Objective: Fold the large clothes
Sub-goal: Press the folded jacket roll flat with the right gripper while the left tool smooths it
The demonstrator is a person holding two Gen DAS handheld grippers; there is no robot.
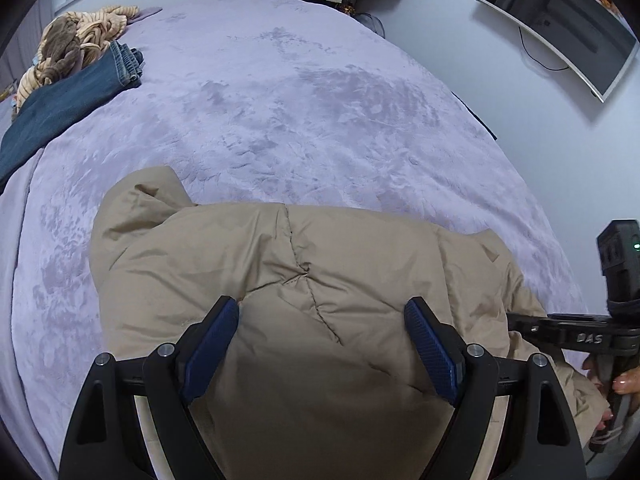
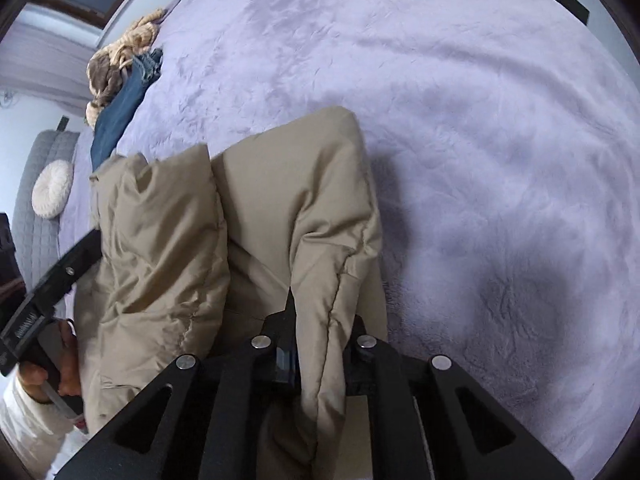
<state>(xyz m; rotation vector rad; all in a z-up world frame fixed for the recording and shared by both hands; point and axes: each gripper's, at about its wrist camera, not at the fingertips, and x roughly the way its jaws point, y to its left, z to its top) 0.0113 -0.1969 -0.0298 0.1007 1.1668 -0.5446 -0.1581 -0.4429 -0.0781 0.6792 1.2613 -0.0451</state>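
My left tool (image 1: 322, 314) hangs over the tan puffy coat (image 1: 280, 264), pads spread wide, nothing pinched between them. My right tool (image 2: 320, 320) is clamped on a fold of the same coat (image 2: 328, 208); the fabric bunches up between the pads and hides them. The coat lies heaped at 6 o'clock on the lilac bed (image 1: 320, 100). Jeans (image 1: 60, 108) and a striped brown garment (image 1: 76, 48) sit at 10 o'clock, well apart from it. A wall screen (image 1: 560, 28) is at 2 o'clock.
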